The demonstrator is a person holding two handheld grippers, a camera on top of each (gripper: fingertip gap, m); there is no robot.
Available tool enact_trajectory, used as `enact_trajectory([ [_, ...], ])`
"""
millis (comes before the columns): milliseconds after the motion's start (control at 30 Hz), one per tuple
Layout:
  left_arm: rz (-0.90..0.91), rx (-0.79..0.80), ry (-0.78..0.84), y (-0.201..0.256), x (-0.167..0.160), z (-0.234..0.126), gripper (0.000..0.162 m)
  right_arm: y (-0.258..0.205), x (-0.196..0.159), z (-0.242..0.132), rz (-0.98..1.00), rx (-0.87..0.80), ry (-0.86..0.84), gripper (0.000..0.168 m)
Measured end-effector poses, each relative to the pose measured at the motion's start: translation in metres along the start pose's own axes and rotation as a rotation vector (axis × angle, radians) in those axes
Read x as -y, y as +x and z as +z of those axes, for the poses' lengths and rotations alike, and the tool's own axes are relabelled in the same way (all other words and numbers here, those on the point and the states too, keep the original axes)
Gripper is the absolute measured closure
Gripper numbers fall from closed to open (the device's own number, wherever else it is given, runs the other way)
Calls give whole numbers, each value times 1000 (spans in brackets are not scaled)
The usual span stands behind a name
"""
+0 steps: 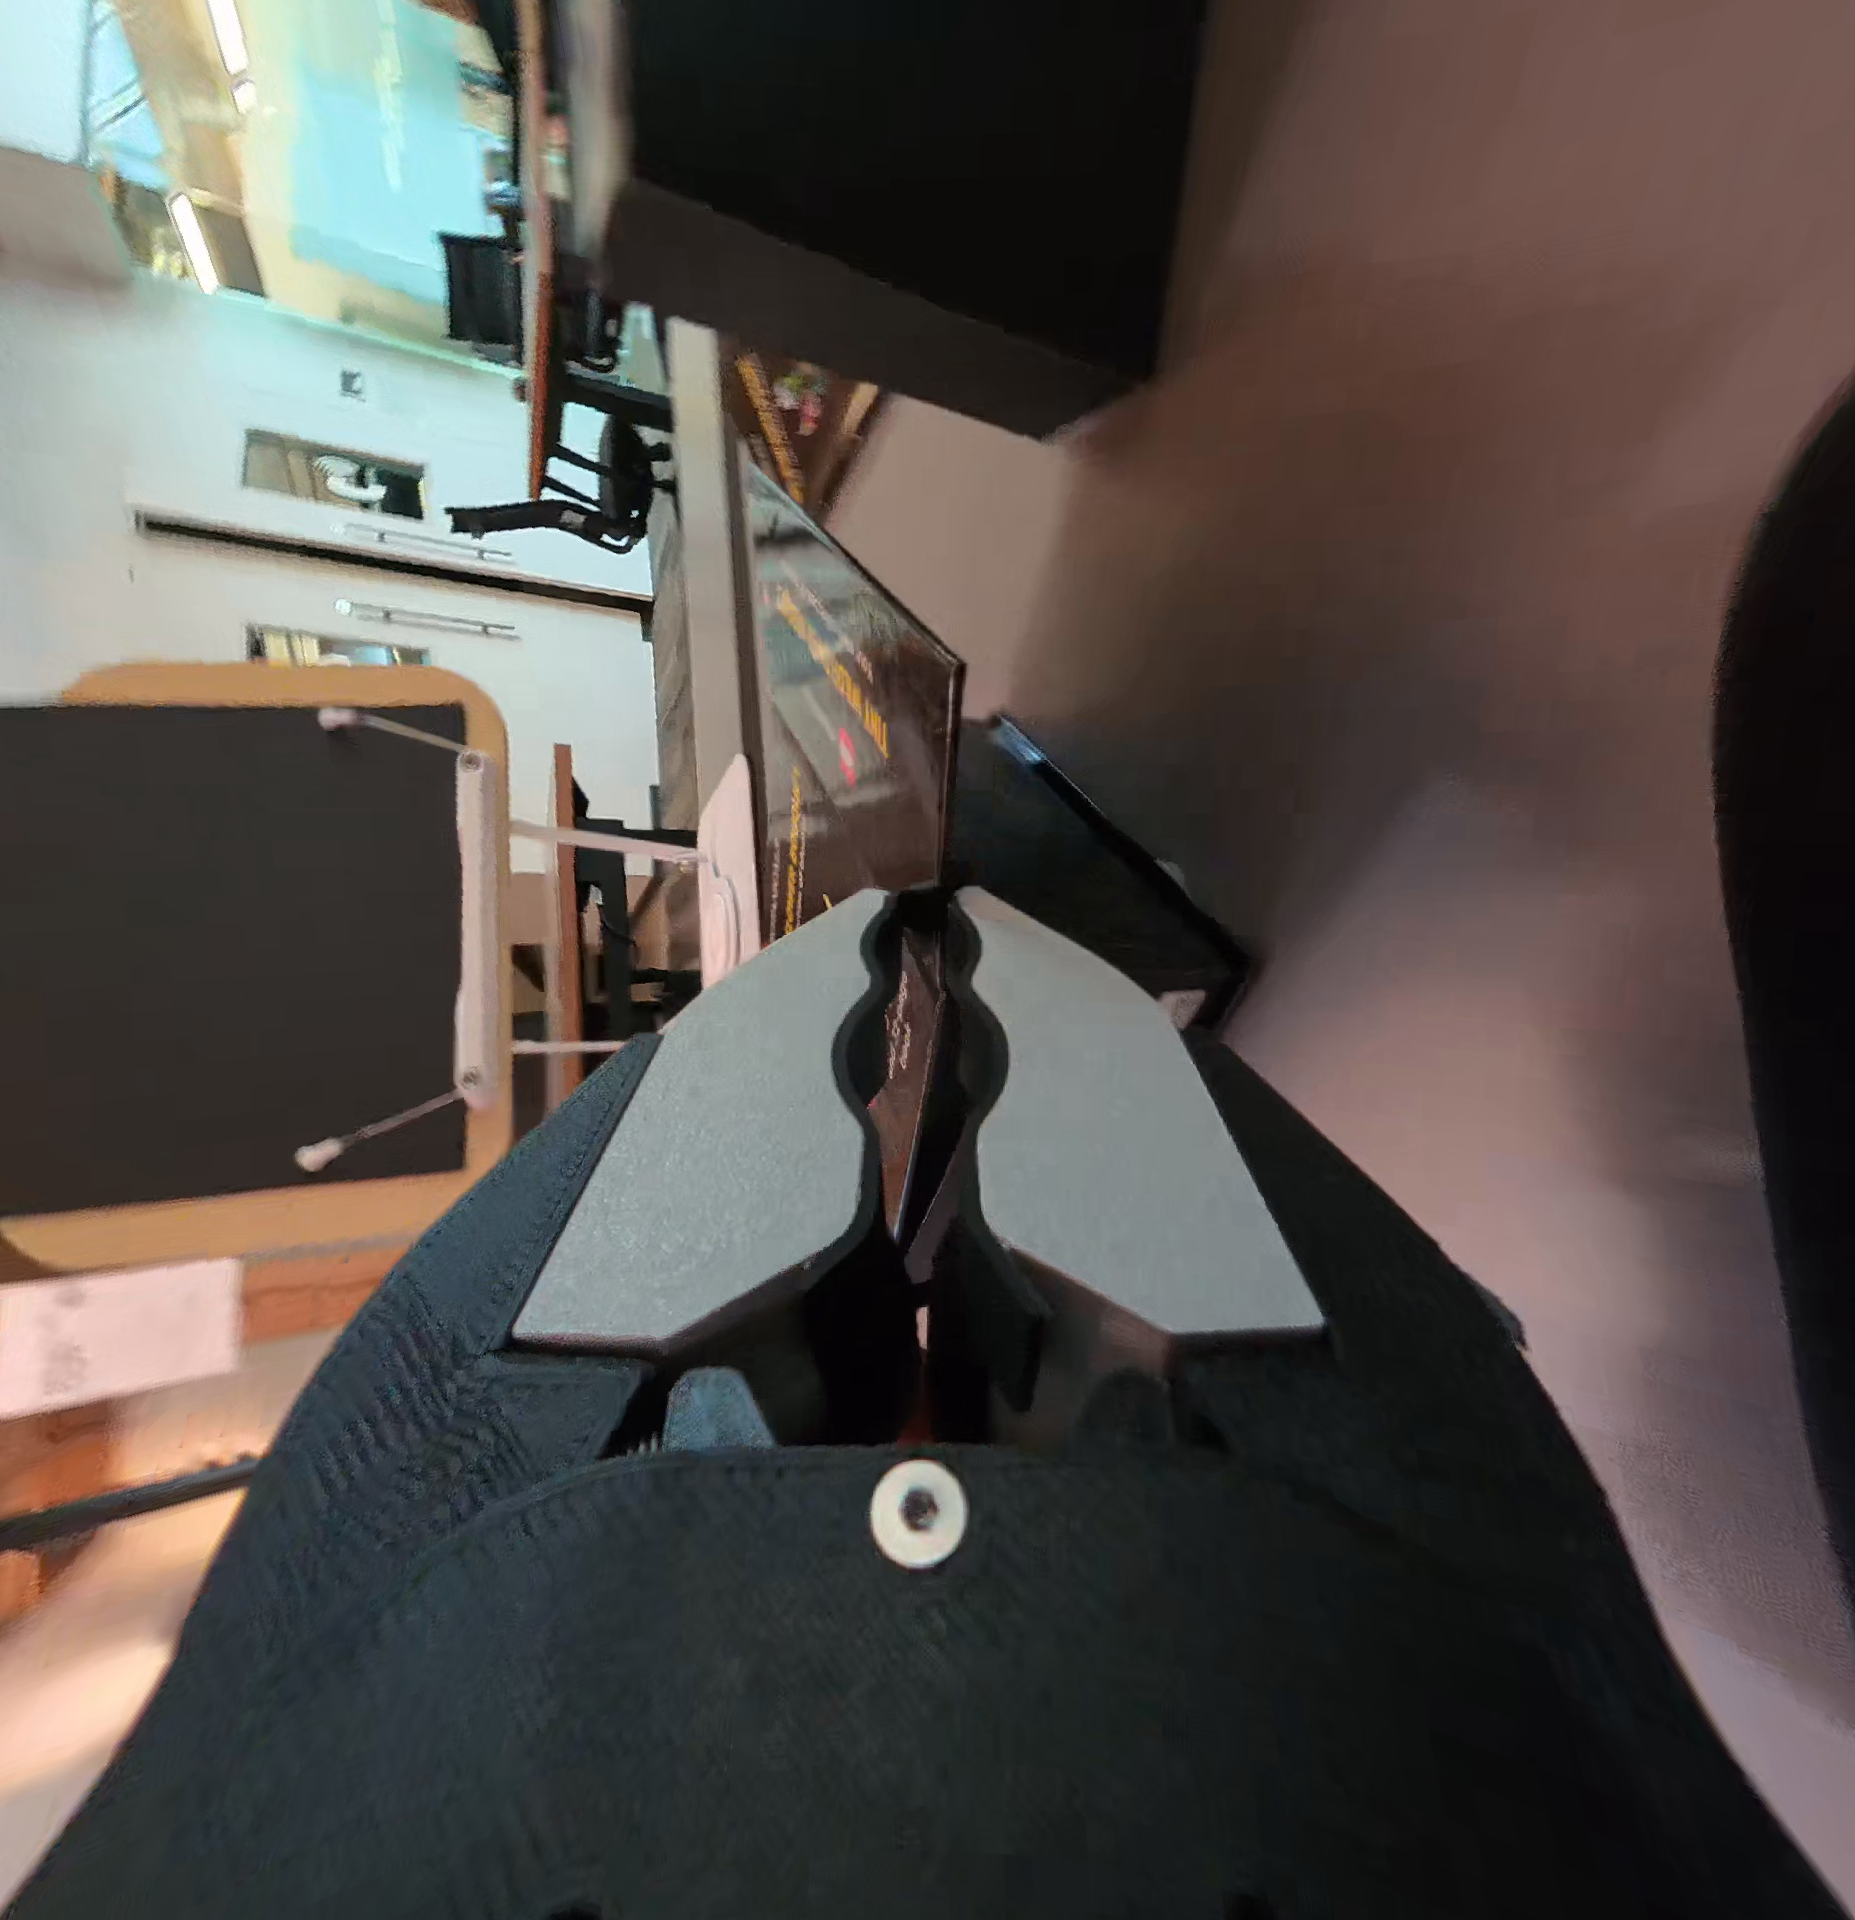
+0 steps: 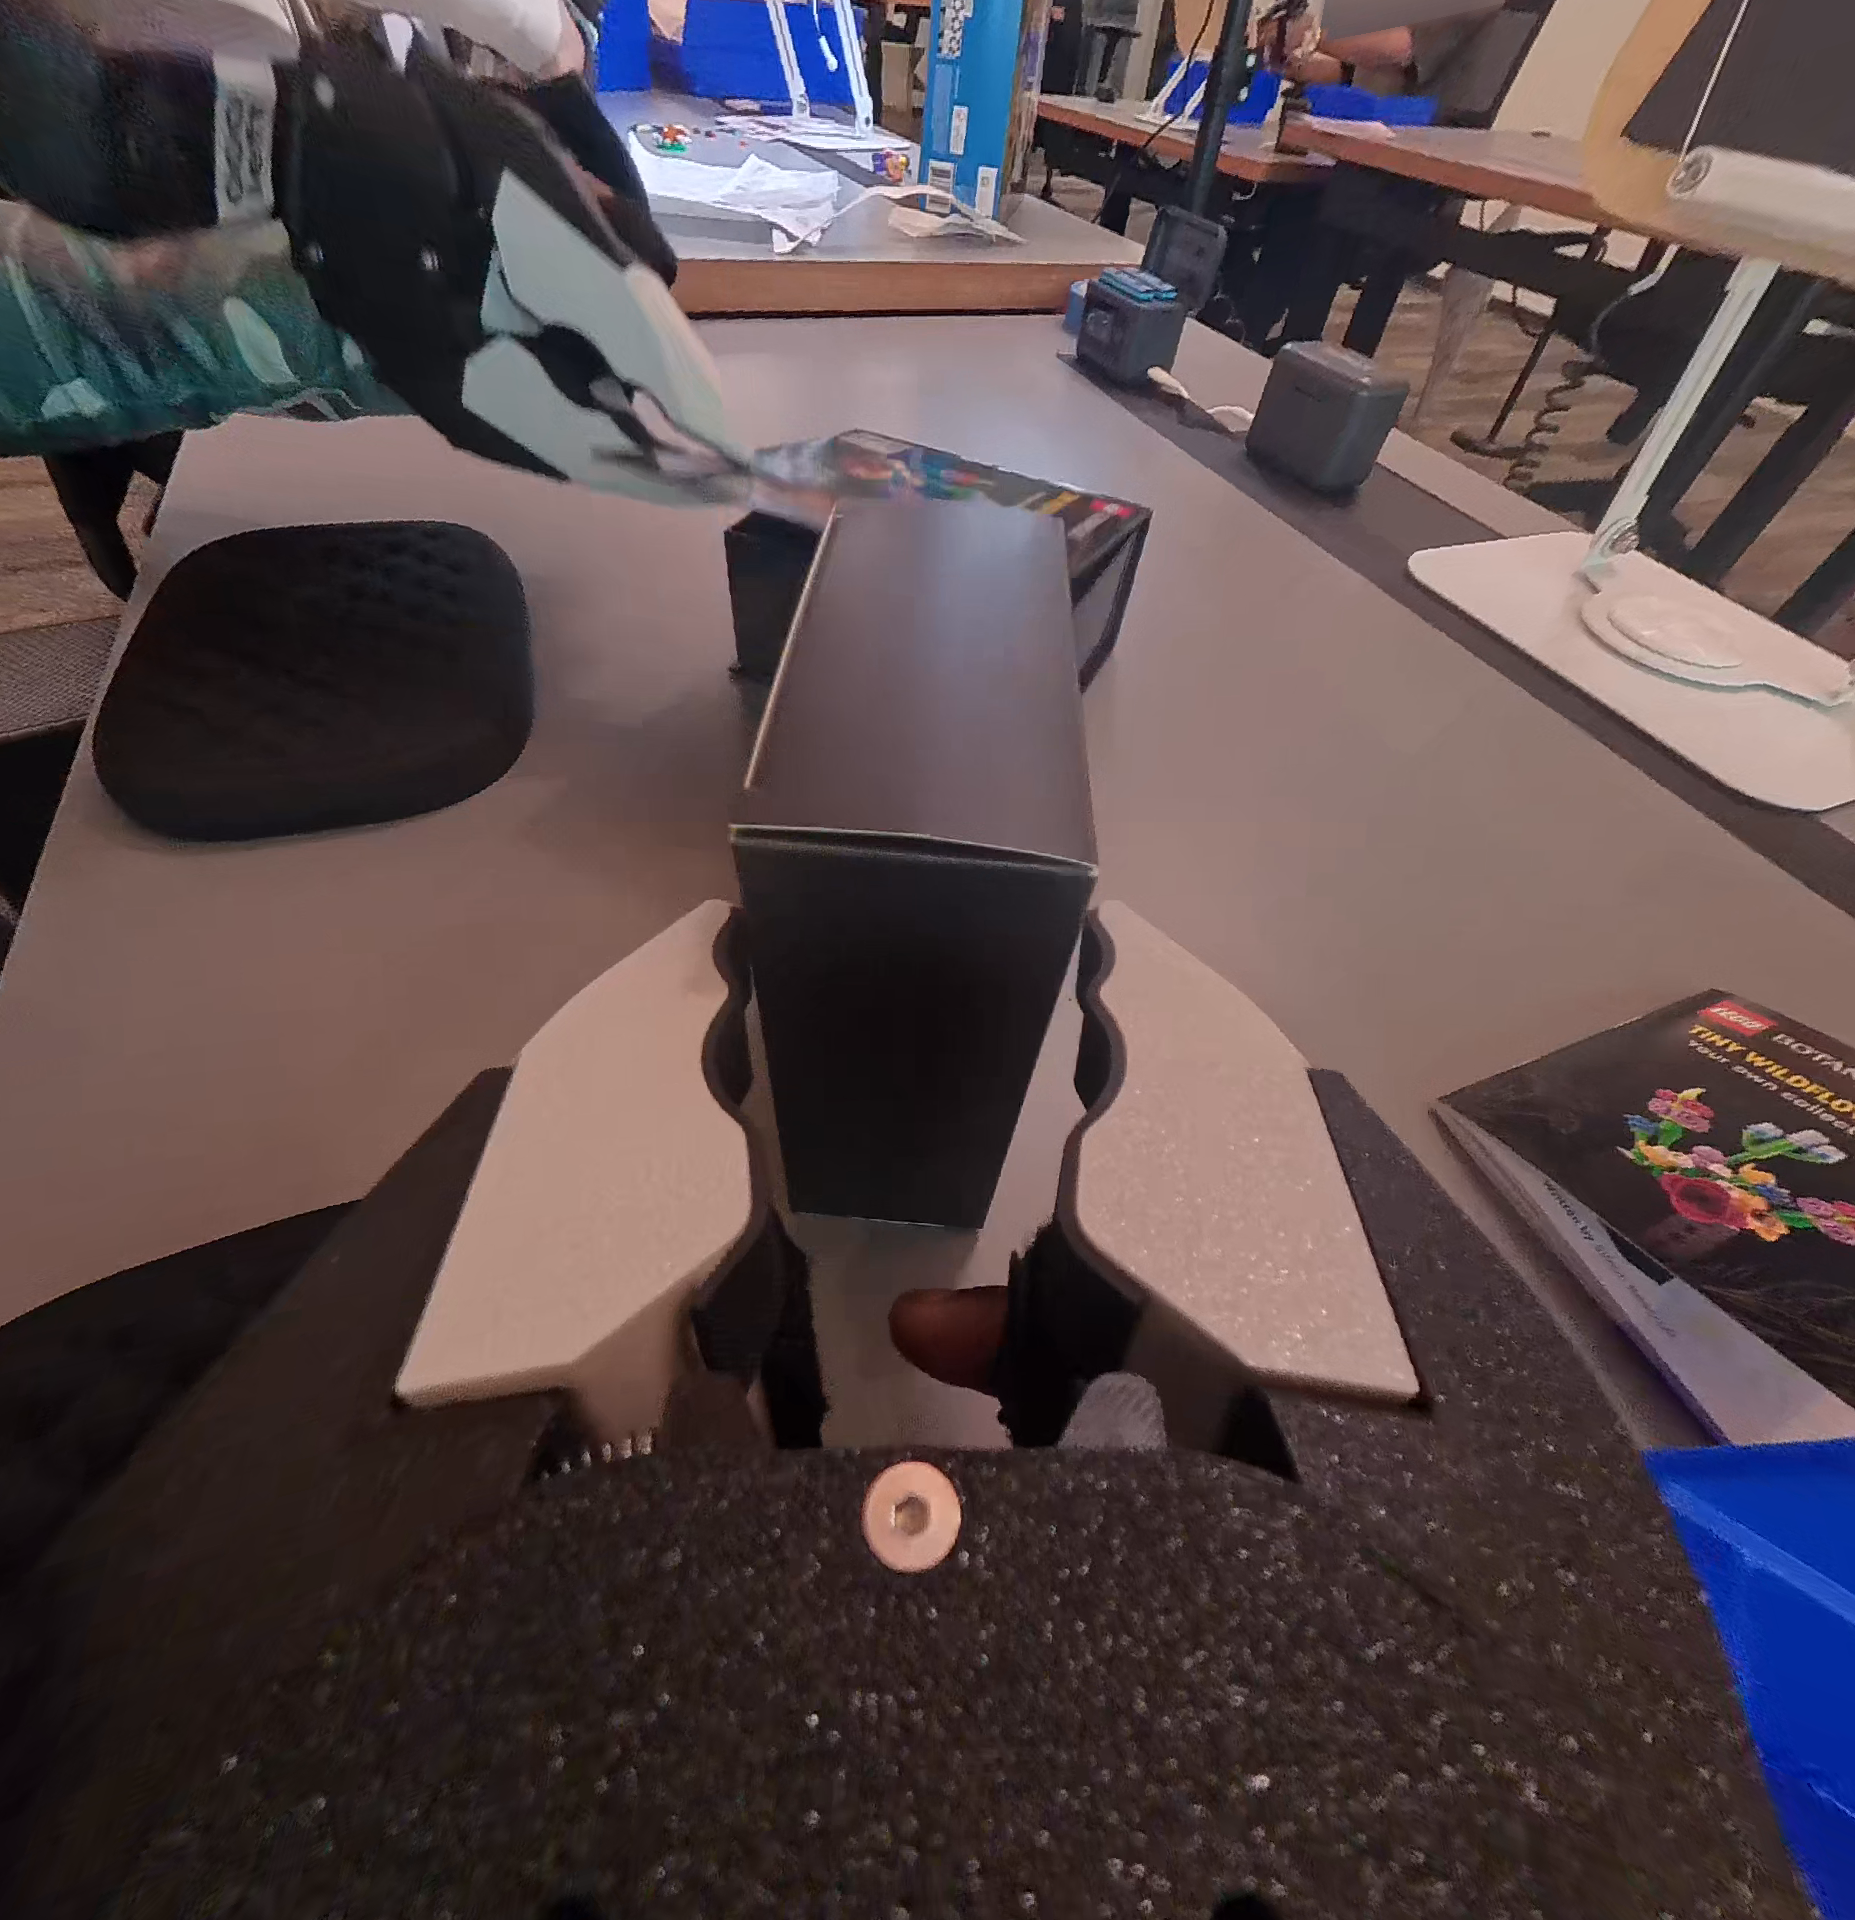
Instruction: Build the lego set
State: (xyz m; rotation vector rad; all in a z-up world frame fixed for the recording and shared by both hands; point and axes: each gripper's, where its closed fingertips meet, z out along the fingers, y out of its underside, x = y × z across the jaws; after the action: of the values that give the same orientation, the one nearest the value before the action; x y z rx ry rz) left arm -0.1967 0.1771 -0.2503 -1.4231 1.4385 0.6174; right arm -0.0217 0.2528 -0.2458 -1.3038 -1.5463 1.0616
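A long black Lego box (image 2: 923, 675) lies on the grey table (image 2: 1318, 831), running away from me. My right gripper (image 2: 907, 935) is shut on its near end, one finger on each side. My left gripper (image 2: 736, 468) reaches in from the upper left and pinches the printed end flap (image 2: 798, 468) at the far end. In the left wrist view, rolled on its side, the left gripper (image 1: 923, 904) is shut on that thin flap (image 1: 918, 1039), with the box's printed face (image 1: 850, 707) beyond it.
An instruction booklet (image 2: 1681, 1195) lies at the right front. A blue bin corner (image 2: 1796, 1662) is at the lower right. A black cushion pad (image 2: 310, 675) sits on the left. A white lamp base (image 2: 1681, 644) and a grey cube (image 2: 1323, 416) stand at the back right. Some 20 centimeters of space lies between my two pairs of fingers.
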Motion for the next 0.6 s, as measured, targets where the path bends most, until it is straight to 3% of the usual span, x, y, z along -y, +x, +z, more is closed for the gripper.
enact_trajectory([
  [233, -779, 111, 255, -62, -13, -26, 160, -1, -4, 16, 19, 8, -25, 101],
  [367, -1188, -76, 434, -65, -23, -33, 159, -3, -4, 14, -11, -9, -7, 103],
  [500, -1376, -125, 584, -75, -32, -37, 160, -3, -4, 7, -9, -24, 16, 108],
  [600, -1429, -114, 606, -85, -34, -34, 160, -2, -2, 6, -59, -48, 25, 114],
])
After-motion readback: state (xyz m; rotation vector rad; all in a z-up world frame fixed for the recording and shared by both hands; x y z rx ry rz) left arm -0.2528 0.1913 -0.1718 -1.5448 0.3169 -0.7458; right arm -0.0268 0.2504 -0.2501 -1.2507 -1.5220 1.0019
